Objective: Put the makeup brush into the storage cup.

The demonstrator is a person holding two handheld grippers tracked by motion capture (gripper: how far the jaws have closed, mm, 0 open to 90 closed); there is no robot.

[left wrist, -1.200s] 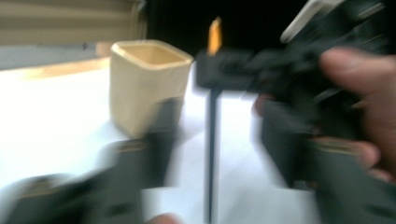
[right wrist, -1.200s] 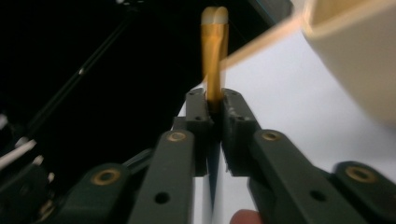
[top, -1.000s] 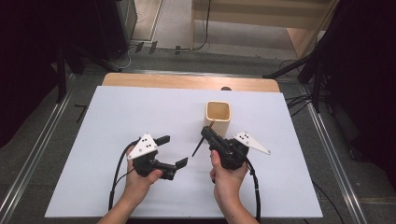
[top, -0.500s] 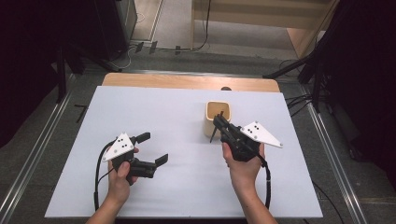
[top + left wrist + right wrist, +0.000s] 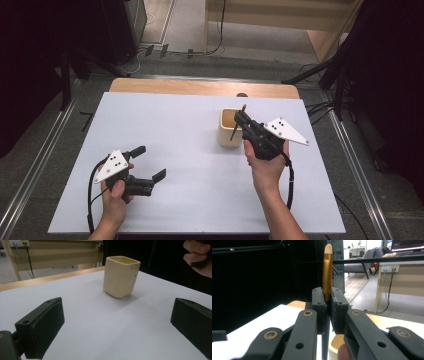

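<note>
Over the right half of the white tabletop (image 5: 180,130), right tool (image 5: 239,117) clamped on a slim pen-like stick (image 5: 235,131), jaws pinched tight around its shaft. Seen from the right gripper view, stick (image 5: 327,270) golden-brown with a pale rounded tip, standing upright between the two pads and rising well above them. From above, same stick slanting down across the rim of a cream cup (image 5: 229,129), lower end apparently inside or just at the cup's right wall; hard to say which from this height. Cup upright, square with rounded corners, set on the tabletop right of centre and toward the far edge, just beside the right hand (image 5: 266,167). Near the front left of the tabletop, left tool (image 5: 149,162) released, jaws spread wide with nothing between them, held low in the left hand (image 5: 117,197), well apart from the cup. Through the left gripper view, both dark pads (image 5: 41,325) flanking bare white surface, cream cup (image 5: 121,276) farther ahead, fingers of the other hand (image 5: 198,255) at the upper right corner.
</note>
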